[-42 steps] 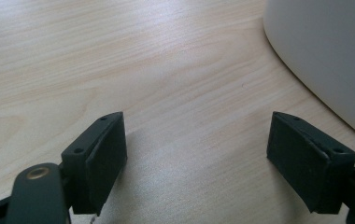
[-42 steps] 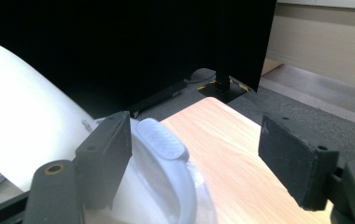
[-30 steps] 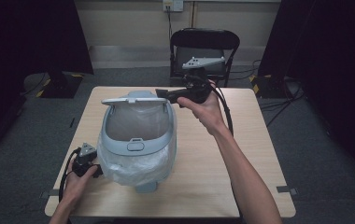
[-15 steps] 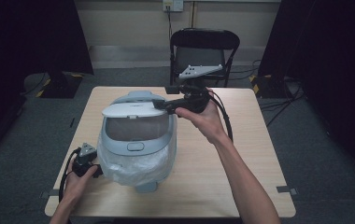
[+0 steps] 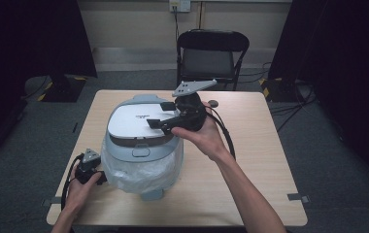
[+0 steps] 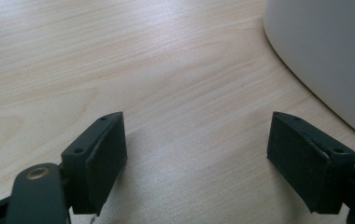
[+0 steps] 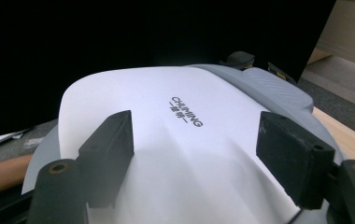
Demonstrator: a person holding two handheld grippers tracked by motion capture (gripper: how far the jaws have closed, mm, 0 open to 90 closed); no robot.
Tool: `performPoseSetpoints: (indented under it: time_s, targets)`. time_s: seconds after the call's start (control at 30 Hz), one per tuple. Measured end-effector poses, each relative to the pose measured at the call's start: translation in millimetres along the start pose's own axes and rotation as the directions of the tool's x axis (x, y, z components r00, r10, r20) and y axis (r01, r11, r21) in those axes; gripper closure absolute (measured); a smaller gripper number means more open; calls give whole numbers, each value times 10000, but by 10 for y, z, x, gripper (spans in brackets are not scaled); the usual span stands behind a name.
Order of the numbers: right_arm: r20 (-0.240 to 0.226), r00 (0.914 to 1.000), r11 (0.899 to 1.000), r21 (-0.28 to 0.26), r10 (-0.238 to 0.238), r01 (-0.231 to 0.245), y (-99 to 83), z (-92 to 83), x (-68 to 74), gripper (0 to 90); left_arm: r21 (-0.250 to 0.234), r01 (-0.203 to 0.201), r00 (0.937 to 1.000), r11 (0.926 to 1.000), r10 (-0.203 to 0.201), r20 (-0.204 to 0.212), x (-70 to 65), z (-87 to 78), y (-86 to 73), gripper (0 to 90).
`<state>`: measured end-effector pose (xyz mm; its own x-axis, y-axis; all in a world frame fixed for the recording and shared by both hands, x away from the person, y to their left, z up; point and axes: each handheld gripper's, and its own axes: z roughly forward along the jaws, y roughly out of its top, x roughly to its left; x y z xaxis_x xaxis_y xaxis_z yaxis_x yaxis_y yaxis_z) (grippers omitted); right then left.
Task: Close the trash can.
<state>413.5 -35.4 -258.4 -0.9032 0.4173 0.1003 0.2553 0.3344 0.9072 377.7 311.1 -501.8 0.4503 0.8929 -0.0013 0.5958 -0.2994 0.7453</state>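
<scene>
A grey and white rice cooker [image 5: 141, 158] stands on the wooden table [image 5: 250, 160], its body wrapped in clear plastic. Its white lid [image 5: 131, 120] lies down flat; in the right gripper view the lid [image 7: 175, 140] carries dark lettering. My right gripper [image 5: 159, 114] lies over the lid's right side, jaws open wide with nothing between them [image 7: 208, 154]. My left gripper [image 5: 91, 170] rests on the table at the cooker's left front, open and empty [image 6: 213, 154], with the cooker's pale wall [image 6: 325, 56] close on its right.
A black folding chair [image 5: 211, 53] stands behind the table's far edge. A small dark round object [image 5: 213, 103] lies on the table behind my right hand. Dark curtains hang on both sides. Bare tabletop [image 5: 265, 136] stretches to the right of the cooker.
The cooker's lid has swung down from raised to flat. My right gripper came down and to the left with it, jaws staying wide. The left hand has kept still.
</scene>
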Motion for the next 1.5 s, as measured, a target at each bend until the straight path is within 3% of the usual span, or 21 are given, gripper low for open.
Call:
performPoseSetpoints:
  time_s: [0.23, 0.27, 0.43, 0.53, 0.77, 0.8, 0.83, 1.33, 1.5]
  targets:
    - [-167, 9995, 9993, 276, -258, 262, -63, 91, 132, 259, -3, 16, 10000, 10000, -16, 10, -1, 1, 0, 196]
    - [120, 9987, 9983, 308, -503, 499, -87, 125, 184, 256, -3, 14, 10000, 10000, -14, 11, 0, 1, 0, 196]
    - [179, 9961, 9958, 318, -861, 855, -111, 157, 272, 254, 5, 15, 10000, 10000, -15, 20, 0, 0, 0, 196]
    - [177, 9956, 9952, 344, -924, 918, -109, 157, 292, 254, -2, 12, 10000, 10000, -12, 10, 0, 1, -1, 196]
    - [470, 9950, 9959, -146, -885, 893, -195, 142, 336, 263, -5, -10, 10000, 10000, 10, -15, -1, 0, -1, 196]
    - [518, 9942, 9953, -140, -945, 954, -198, 139, 339, 264, -3, -12, 10000, 10000, 12, -27, -2, 0, -1, 196]
    - [808, 9881, 9914, 85, -1311, 1308, -202, 152, 369, 290, -3, -13, 10000, 10000, 13, -32, -2, 0, -1, 196]
    - [863, 9907, 9944, 157, -1052, 1042, -182, 170, 390, 281, -10, -1, 10000, 10000, 1, -29, -2, 1, -1, 196]
    - [619, 9949, 9967, 136, -802, 795, -160, 172, 370, 247, 0, -6, 10000, 10000, 6, -28, -2, 0, 0, 195]
